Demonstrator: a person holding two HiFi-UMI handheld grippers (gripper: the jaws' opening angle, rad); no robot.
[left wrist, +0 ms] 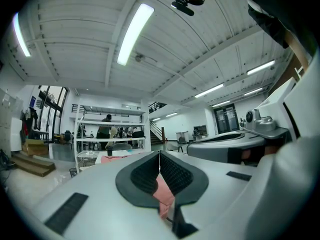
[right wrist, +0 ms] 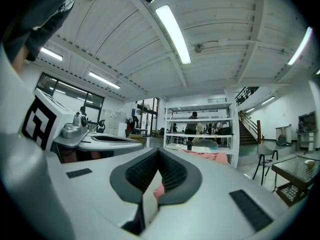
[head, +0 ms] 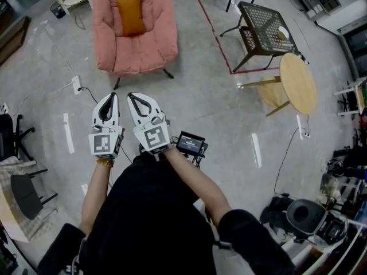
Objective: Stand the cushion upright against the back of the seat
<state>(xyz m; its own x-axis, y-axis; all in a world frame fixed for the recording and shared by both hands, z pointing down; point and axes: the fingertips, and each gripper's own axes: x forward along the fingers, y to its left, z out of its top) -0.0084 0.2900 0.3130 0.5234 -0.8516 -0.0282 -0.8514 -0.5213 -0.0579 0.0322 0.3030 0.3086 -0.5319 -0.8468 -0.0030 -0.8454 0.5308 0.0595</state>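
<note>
An orange cushion (head: 131, 14) lies against the back of a pink padded armchair (head: 155, 33) at the top of the head view. It looks upright, leaning on the backrest. My left gripper (head: 109, 97) and right gripper (head: 133, 96) are held side by side, well short of the chair, pointing toward it. Both are shut with nothing between the jaws. In the left gripper view the gripper (left wrist: 160, 153) has its tips meeting, with pink chair fabric (left wrist: 165, 194) showing beyond. The right gripper view shows its gripper (right wrist: 159, 150) closed too, with the chair (right wrist: 205, 155) ahead.
A black mesh table (head: 265, 30) and a round wooden table (head: 298, 83) stand to the right, behind a red tape line (head: 209, 30). A power strip (head: 76, 85) with cable lies on the floor left of the chair. A black office chair (head: 26, 191) stands at the left edge.
</note>
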